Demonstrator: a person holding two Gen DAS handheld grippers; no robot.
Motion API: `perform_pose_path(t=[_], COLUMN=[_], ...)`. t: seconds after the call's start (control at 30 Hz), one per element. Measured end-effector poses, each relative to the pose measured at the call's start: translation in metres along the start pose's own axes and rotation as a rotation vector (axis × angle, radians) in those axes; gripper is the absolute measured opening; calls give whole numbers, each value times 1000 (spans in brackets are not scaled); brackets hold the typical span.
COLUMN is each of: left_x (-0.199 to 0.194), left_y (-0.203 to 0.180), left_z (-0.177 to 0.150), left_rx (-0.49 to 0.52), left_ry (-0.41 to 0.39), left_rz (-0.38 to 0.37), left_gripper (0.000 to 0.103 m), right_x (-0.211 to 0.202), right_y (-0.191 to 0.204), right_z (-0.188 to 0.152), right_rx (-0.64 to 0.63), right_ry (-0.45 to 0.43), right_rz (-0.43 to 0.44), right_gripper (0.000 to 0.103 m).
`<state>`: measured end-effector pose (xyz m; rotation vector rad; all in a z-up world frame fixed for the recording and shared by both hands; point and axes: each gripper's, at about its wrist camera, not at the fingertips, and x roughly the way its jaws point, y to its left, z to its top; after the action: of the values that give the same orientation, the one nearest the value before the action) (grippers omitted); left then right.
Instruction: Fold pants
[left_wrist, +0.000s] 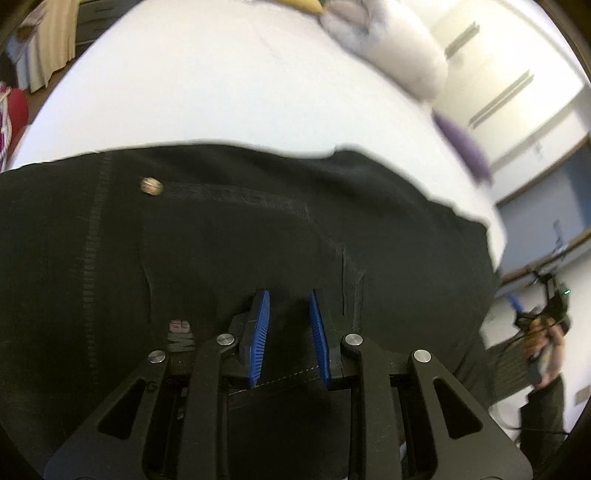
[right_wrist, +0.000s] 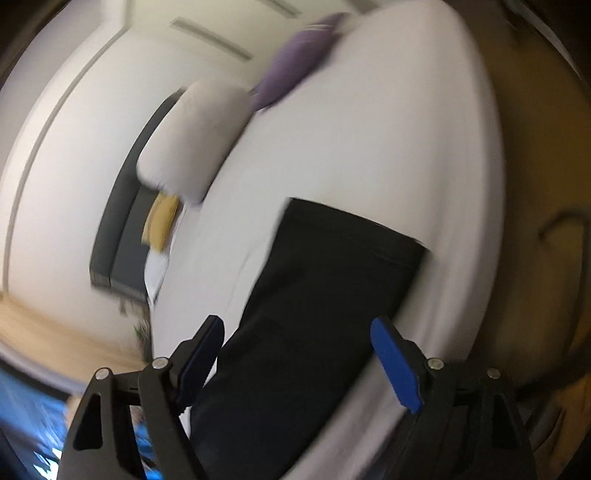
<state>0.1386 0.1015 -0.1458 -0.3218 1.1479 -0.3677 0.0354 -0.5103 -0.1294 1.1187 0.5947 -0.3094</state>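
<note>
Black pants (left_wrist: 258, 221) lie spread over a white bed (left_wrist: 221, 92), with a metal rivet (left_wrist: 151, 185) near a seam. My left gripper (left_wrist: 290, 299) points down onto them, its blue pads narrowly apart and shut on a fold of the black cloth near a stitched hem. In the right wrist view, which is blurred, the pants (right_wrist: 325, 295) form a long dark rectangle on the bed (right_wrist: 388, 129). My right gripper (right_wrist: 297, 326) hangs above their near end, open wide, with nothing pressed between its fingers.
A white pillow (left_wrist: 399, 55) and a purple cushion (left_wrist: 465, 147) lie at the far side of the bed. The right wrist view shows the same pillow (right_wrist: 195, 140), the cushion (right_wrist: 295, 66) and a yellow item (right_wrist: 162, 221). A person's hand (left_wrist: 546, 343) shows at the right edge.
</note>
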Motion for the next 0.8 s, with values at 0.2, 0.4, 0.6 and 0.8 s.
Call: perform_pose_path(t=[0.2, 0.4, 0.6, 0.8], left_x=[5, 6, 12, 14], left_y=[-2, -3, -8, -12], left_z=[1, 1, 5, 6], left_rx=[0, -1, 5, 9], left_ry=[15, 8, 14, 15], left_rz=[12, 16, 24, 32], left_gripper=[21, 21, 21, 21], right_x=[13, 41, 49, 46], right_y=[-47, -69, -80, -76], right_z=[5, 11, 10, 19], right_rx=[199, 299, 331, 323], right_ry=[13, 16, 11, -6], right_rz=[-11, -14, 81, 178], right_gripper=[79, 78, 76, 70])
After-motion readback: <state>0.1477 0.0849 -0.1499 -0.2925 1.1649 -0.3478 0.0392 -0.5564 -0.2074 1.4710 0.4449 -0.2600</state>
